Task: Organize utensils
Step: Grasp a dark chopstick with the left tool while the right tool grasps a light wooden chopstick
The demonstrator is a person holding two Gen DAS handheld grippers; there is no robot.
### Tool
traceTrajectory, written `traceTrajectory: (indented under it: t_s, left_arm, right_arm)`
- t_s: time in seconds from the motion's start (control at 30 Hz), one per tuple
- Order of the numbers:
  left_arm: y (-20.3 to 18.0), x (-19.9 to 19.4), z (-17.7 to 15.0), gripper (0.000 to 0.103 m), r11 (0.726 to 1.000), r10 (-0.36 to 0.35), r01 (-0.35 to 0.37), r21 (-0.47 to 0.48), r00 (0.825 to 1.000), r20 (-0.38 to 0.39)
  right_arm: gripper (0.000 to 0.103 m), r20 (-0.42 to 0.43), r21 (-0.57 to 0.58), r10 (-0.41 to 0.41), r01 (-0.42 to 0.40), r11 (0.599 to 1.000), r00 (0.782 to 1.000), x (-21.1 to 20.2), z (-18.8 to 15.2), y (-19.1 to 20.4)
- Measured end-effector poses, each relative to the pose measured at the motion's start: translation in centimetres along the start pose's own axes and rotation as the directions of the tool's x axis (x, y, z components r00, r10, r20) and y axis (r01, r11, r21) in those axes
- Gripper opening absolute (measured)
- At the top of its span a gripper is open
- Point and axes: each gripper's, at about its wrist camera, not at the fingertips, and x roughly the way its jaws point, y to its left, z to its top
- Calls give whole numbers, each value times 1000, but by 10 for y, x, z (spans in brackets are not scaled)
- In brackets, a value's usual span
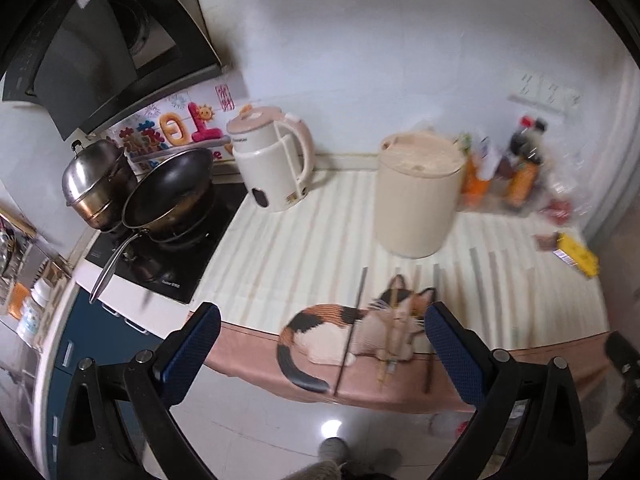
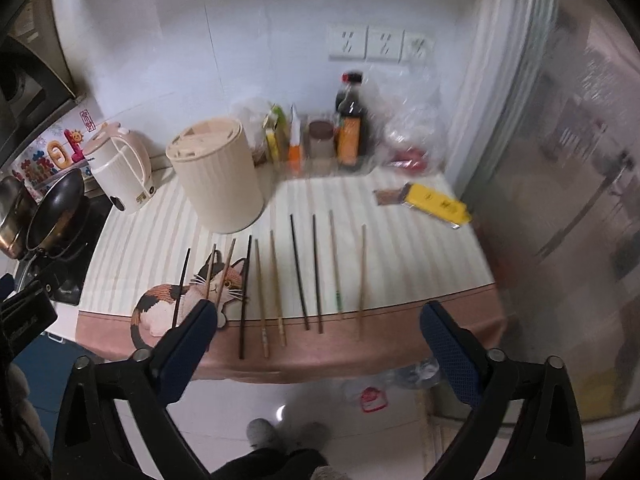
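I see the chopsticks (image 2: 276, 288) lying in a row on the surface (image 2: 400, 240), beyond both pairs of fingers. My right gripper (image 2: 319, 322) and left gripper (image 1: 322, 326) are spread wide, holding nothing.

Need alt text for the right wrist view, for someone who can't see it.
The open right gripper hovers, holding nothing, over a row of chopsticks lying side by side on a striped mat with a cat print. Behind them stand a cream canister, a kettle and bottles against the wall; a yellow packet lies to the right.
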Motion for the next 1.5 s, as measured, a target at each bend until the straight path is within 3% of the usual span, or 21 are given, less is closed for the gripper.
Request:
traceTrajectory:
  t_s: [0.17, 0.33, 0.4, 0.47, 0.57, 0.7, 0.83, 0.9, 0.97, 1.03, 1.1, 1.13, 1.17, 1.2, 1.3, 1.4, 1.5]
  left_arm:
    - [-2, 68, -2, 103, 998, 62, -61, 25, 996, -60]
    - [-8, 144, -12, 102, 997, 45, -32, 75, 982, -182]
    - [-14, 178, -16, 100, 996, 15, 9, 94, 966, -258]
    - [-17, 205, -20, 86, 994, -20, 54, 97, 947, -321]
    - [-25, 245, -25, 73, 988, -57, 112, 110, 907, -417]
    - [-35, 281, -30, 72, 976, -89, 174, 132, 869, -488]
    - [-49, 295, -36, 48, 958, -100, 225, 180, 847, -523]
    - [-53, 292, -34, 37, 948, -118, 250, 198, 852, -511]
    - [-54, 290, -34, 15, 942, -156, 285, 176, 839, -522]
    - [-53, 291, -33, 5, 943, -184, 302, 143, 825, -534]
    - [-48, 294, -31, 4, 955, -171, 273, 120, 832, -528]
    - [-44, 296, -28, 4, 957, -176, 270, 106, 830, -530]
    - [-39, 298, -26, 4, 959, -191, 272, 76, 822, -536]
    - [-34, 300, -26, 4, 961, -203, 272, 48, 813, -546]
    - [-21, 300, -22, 4, 956, -245, 292, -9, 785, -569]
    - [-13, 298, -19, 6, 943, -276, 332, -16, 755, -595]
    - [-8, 303, -23, 8, 930, -295, 367, -13, 725, -622]
  right_arm:
    - [67, -97, 6, 39, -38, 999, 995, 77, 5, 8]
    - [47, -194, 19, 71, -68, 997, 978, 152, 4, 19]
    - [46, -247, 39, 88, -81, 996, 965, 179, 3, 22]
    - [46, -292, 51, 88, -77, 996, 952, 206, 3, 27]
    - [46, -363, 61, 94, -77, 995, 927, 246, 7, 36]
    - [46, -435, 29, 54, -46, 999, 899, 293, 15, 46]
    - [46, -488, -19, 2, -13, 1000, 873, 328, 18, 57]
    - [46, -508, -39, -19, -1, 999, 861, 341, 20, 62]
    - [46, -527, -63, -38, 5, 998, 849, 354, 20, 68]
    - [45, -545, -78, -53, 12, 997, 837, 363, 19, 72]
    - [40, -530, -109, -85, 31, 994, 844, 365, 20, 77]
    - [20, -531, -113, -81, 24, 993, 844, 366, 20, 79]
    - [10, -550, -93, -58, 7, 996, 833, 368, 18, 79]
    - [7, -563, -78, -55, 13, 997, 824, 369, 15, 78]
    - [7, -579, -38, -54, 39, 999, 814, 366, 11, 67]
    - [7, -617, -8, -34, 37, 999, 787, 362, 4, 54]
    - [8, -629, -7, -34, 39, 999, 777, 361, 0, 47]
